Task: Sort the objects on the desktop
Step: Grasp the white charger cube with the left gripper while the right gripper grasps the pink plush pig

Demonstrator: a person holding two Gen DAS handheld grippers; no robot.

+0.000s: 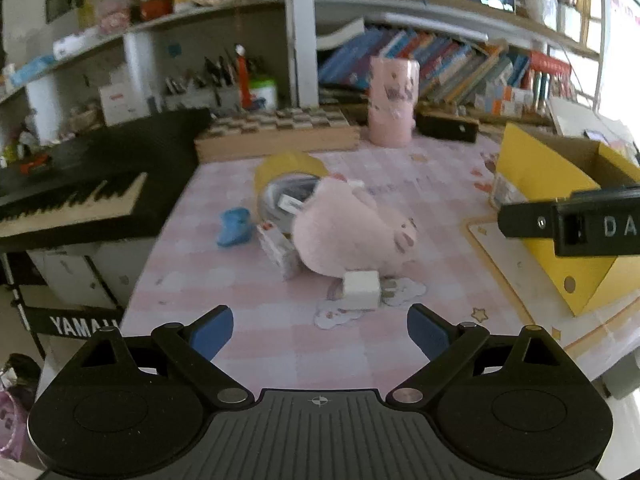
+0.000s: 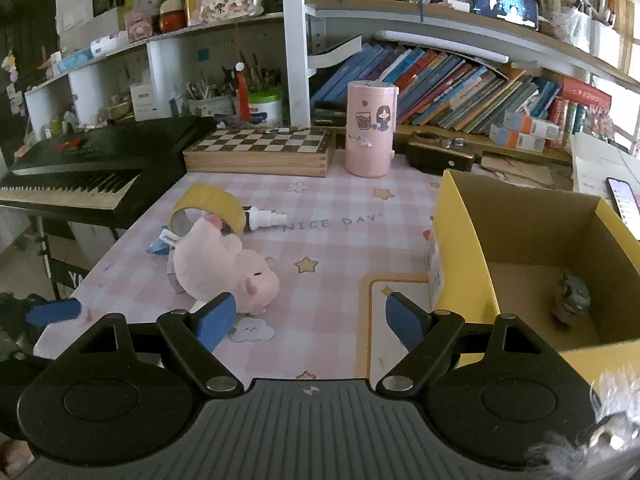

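Pink plush: your pink pig plush toy [image 2: 228, 270] is lying on its side on the checked worktop [image 2: 340, 248], leaning against the yellow tape roll [image 2: 212, 204].
White charger: a white charger cube [image 1: 361, 290] is sitting just in front of the plush, nearest your left jaws.
Small items: a blue figure [image 1: 234, 226] and a small white carton [image 1: 278, 250] are resting left of the plush; a white spray bottle [image 2: 266, 217] is lying beside the tape.
Yellow box: the open yellow cardboard box [image 2: 460, 240] is standing at the right, with one small grey object [image 2: 572, 298] lying inside.
Left gripper: your left gripper [image 1: 320, 332] is hovering with jaws spread, pinching nothing.
Right gripper: your right gripper [image 2: 310, 320] is hovering between plush and box, jaws spread, empty.
Backdrop: a pink cylinder [image 2: 371, 130] and a chessboard box [image 2: 260, 148] are standing behind.
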